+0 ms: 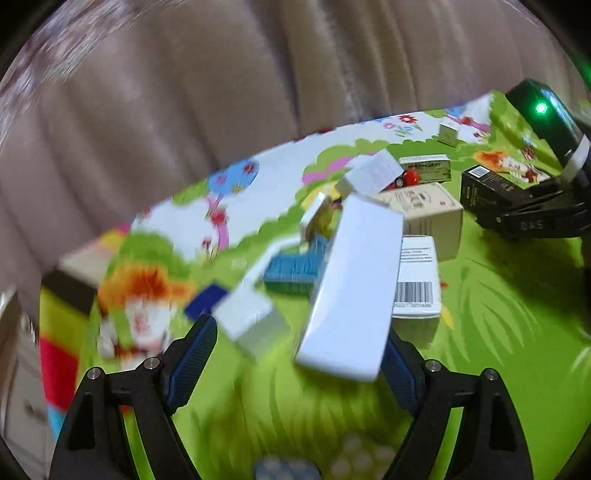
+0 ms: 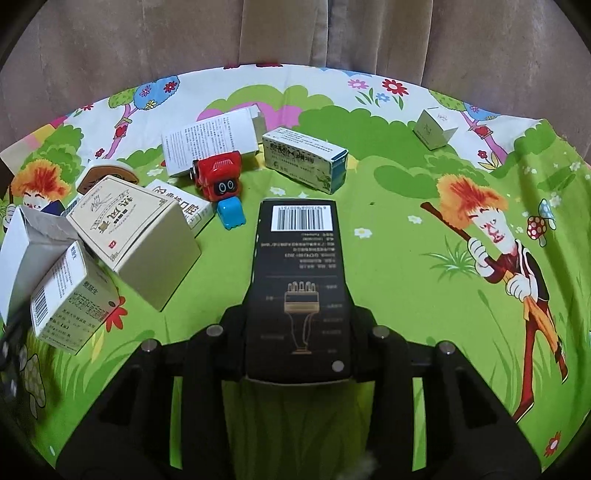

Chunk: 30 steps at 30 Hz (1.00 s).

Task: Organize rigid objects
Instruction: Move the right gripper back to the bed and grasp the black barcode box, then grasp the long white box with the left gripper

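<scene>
The black box [image 2: 299, 284] lies lengthwise between the right gripper [image 2: 297, 332] fingers, barcode end pointing away, and the two jaws press against its long sides. It sits on the green cartoon-printed cloth [image 2: 406, 258], in open ground right of the clutter. From the left wrist view the same black box [image 1: 491, 188] shows at the far right edge, pinched by the right gripper [image 1: 524, 218], whose body carries a glowing green light.

The left gripper [image 1: 295, 354] stands spread wide. A long white box [image 1: 351, 288] tilts up between its fingers, close against the right-hand blue pad [image 1: 397, 373]; motion blur hides whether pad and box touch, and the left pad is clear of it. A smaller white box [image 1: 251, 325] lies just beside the left finger, with a teal box [image 1: 295, 269] behind it.

Only the right wrist view gives the pile sharply: a beige box [image 2: 136, 236] leaning on a white barcoded box [image 2: 70, 299], a red toy car [image 2: 218, 177] with a small blue block [image 2: 231, 214] in front of it, a green-and-white carton [image 2: 306, 158], and a small pale box [image 2: 434, 129] well apart at the far right. Beige curtains [image 2: 295, 33] hang behind the cloth.
</scene>
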{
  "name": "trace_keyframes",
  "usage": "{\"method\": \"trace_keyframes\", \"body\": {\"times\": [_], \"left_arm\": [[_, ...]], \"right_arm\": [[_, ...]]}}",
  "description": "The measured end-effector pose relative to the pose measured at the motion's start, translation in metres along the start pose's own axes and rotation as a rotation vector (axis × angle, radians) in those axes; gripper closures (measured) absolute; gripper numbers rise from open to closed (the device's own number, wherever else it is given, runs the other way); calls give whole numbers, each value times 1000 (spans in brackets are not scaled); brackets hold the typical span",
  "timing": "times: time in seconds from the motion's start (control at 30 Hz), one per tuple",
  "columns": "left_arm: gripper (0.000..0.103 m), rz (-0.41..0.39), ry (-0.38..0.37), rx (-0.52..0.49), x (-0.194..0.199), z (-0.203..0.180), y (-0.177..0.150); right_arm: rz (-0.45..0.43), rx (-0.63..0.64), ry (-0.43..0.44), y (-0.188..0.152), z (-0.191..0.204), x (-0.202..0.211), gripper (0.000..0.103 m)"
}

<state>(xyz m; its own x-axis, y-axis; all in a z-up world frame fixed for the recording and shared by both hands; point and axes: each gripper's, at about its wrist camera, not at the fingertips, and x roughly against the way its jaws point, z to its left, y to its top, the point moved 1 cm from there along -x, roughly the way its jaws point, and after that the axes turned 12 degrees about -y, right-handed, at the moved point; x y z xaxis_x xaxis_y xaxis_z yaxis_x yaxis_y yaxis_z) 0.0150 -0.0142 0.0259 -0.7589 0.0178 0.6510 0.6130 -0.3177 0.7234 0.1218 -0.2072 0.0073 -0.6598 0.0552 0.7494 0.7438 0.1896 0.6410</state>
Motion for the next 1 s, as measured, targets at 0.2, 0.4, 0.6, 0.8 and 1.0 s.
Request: {"method": "trace_keyframes", "body": {"times": [0.2,0.4,0.6,0.8,1.0], "left_arm": [[67,21,-165,175,34,8,-16],[65,90,-193,268,68,-2,-44],[50,117,-126,243,26,-6,-33],[67,139,-106,313,5,-1,-32],[67,158,-54,272,2,-6,-30]], "right_arm": [[3,-21,22,0,-4,-1,59],[1,-14,17,0,-2,-1,57],[1,-19,20,0,-2,-1,57],[0,-18,17,0,-2,-1,57],[-4,-11,-4,0,0,0,60]]}}
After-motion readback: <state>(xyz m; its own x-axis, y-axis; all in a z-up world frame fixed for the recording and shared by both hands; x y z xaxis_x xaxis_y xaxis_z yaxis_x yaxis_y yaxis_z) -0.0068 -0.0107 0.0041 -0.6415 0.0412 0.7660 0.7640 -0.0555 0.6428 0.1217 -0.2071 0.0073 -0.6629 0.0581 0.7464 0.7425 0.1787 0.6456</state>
